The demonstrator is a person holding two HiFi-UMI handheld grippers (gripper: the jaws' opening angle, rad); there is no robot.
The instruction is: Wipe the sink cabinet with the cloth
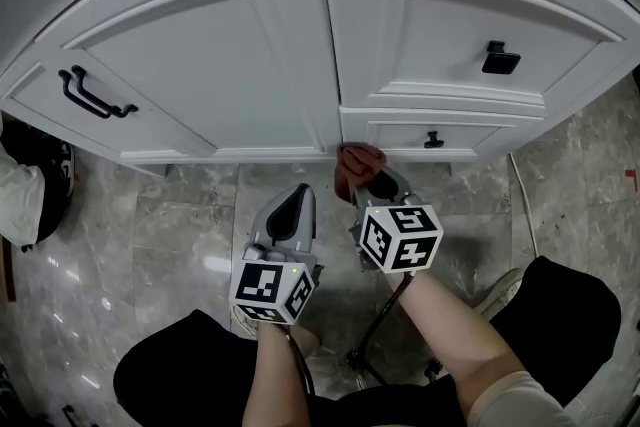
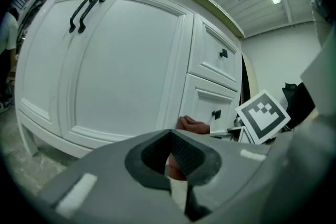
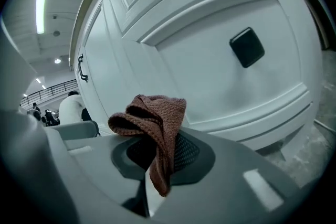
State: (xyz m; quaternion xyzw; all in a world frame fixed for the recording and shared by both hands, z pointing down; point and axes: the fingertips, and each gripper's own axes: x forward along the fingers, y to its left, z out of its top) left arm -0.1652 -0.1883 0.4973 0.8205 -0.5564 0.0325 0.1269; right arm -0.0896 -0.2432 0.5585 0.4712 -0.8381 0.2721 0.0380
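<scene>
1. The right tongs (image 1: pixel 368 187) pinch a brown cloth (image 1: pixel 358 158) at the white cabinet's (image 1: pixel 200 65) bottom edge, by the lower drawer (image 1: pixel 470 133).
2. The left tongs (image 1: pixel 297 205) are pressed together, empty, just beside them.

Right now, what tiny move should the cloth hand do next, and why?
Probably sweep the right gripper rightward along the lower drawer: its fingers pinch the brown cloth, bunched at that drawer's lower left corner, and the drawer front stretches off right.
</scene>
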